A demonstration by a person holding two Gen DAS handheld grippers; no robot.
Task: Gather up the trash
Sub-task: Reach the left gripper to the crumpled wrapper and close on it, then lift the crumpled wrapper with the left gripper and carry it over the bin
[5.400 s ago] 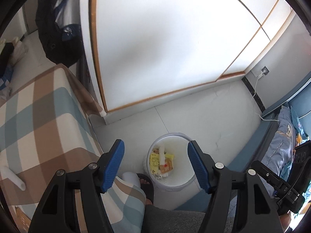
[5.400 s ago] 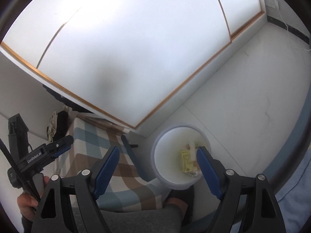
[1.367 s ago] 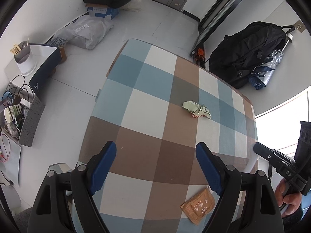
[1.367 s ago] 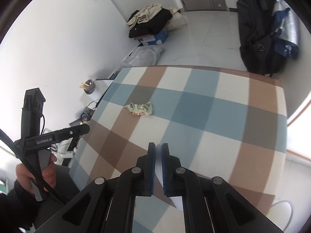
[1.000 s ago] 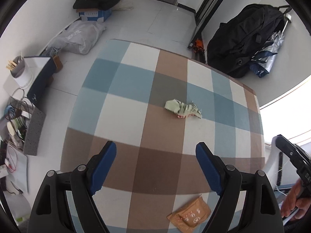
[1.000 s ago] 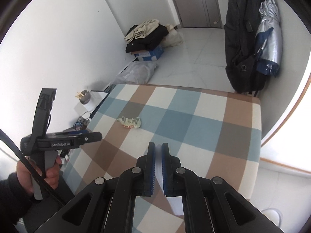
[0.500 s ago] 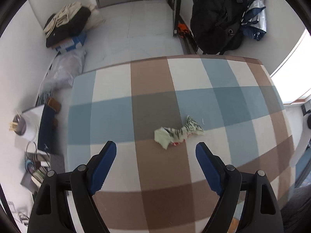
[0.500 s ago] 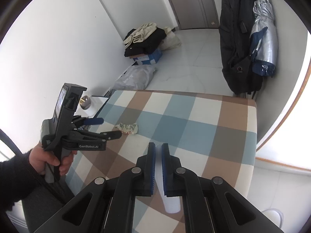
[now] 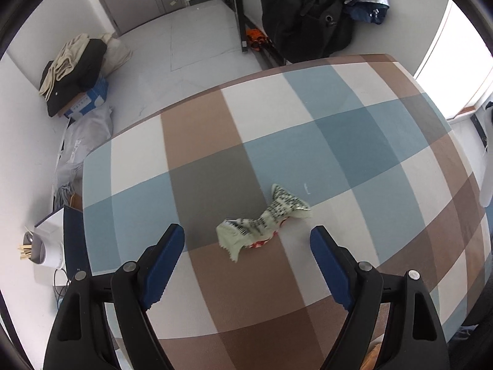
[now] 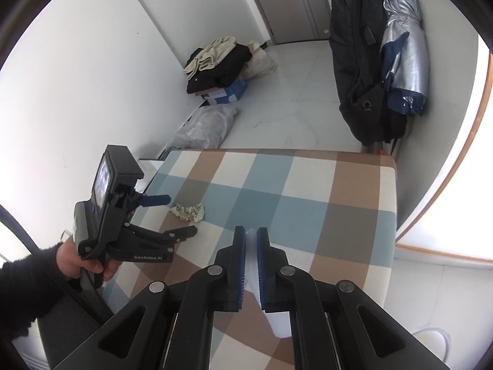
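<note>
A crumpled pale-green wrapper (image 9: 262,220) with printed text lies on the checked table (image 9: 354,141). My left gripper (image 9: 246,234) hangs open above it and points steeply down. The wrapper sits in the gap between its blue pads (image 9: 163,259) without touching them. In the right wrist view the same gripper (image 10: 182,214), held by a hand in a dark sleeve, straddles the wrapper (image 10: 192,209). My right gripper (image 10: 252,231) is shut on a flat white piece of trash (image 10: 279,320) that hangs below the jaws over the table's near part. That piece (image 9: 486,169) also shows at the right edge of the left wrist view.
A white bin (image 10: 429,336) stands on the floor past the table's right corner. A black bag (image 10: 360,61) and a silver umbrella (image 10: 403,40) hang at the far wall. Clothes on a box (image 10: 218,67) and a grey plastic bag (image 10: 203,126) lie on the floor left of the table.
My left gripper has rolled and come down closer to the wrapper, which now lies between its fingertips. The right gripper stays shut on the white piece.
</note>
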